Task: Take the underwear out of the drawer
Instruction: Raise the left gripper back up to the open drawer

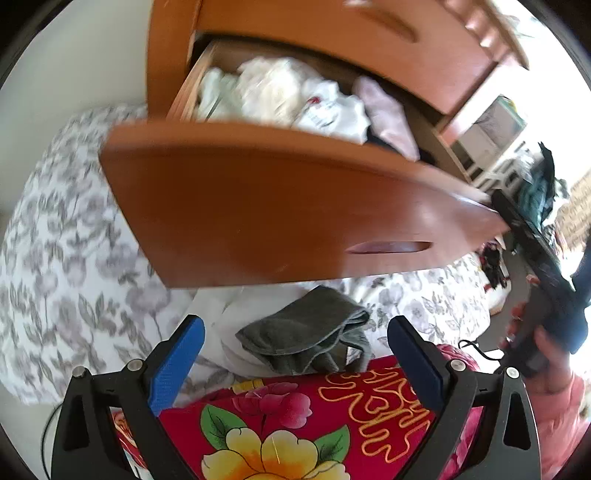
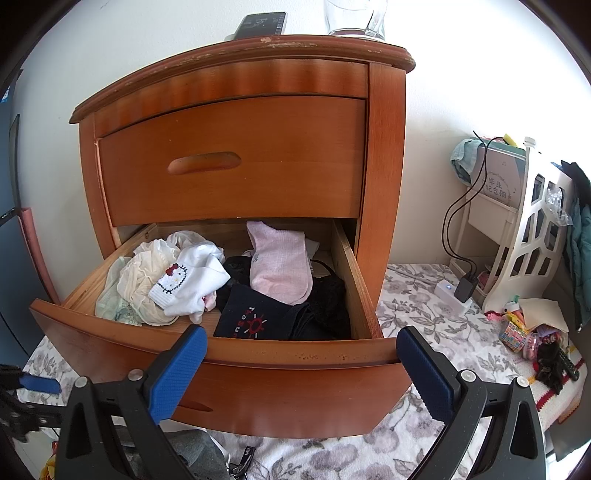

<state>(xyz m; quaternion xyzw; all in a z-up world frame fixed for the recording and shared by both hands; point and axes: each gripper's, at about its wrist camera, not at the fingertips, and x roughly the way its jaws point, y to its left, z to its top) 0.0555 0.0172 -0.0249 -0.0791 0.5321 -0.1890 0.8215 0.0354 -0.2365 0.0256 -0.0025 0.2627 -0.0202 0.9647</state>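
The lower drawer (image 2: pixel 258 387) of a wooden nightstand stands pulled out. Inside lie white garments (image 2: pixel 177 284), a pink piece (image 2: pixel 280 258) and black underwear with a red sun print (image 2: pixel 255 317). A grey piece of underwear (image 1: pixel 306 332) lies crumpled on the bedding below the drawer front (image 1: pixel 258 214). My left gripper (image 1: pixel 295 347) hovers open above it, and its blue pads (image 1: pixel 181 362) stand clear on either side. My right gripper (image 2: pixel 301 354) is open and empty just before the drawer's front edge. A hand holds it at the right of the left wrist view.
A glass (image 2: pixel 354 18) and a phone (image 2: pixel 262 24) sit on the nightstand top. A red floral blanket (image 1: pixel 295 424) lies under the left gripper on a grey-flowered sheet (image 1: pixel 74 258). To the right stand a white rack (image 2: pixel 528 229), a charger (image 2: pixel 452 291) and small clutter (image 2: pixel 532 332).
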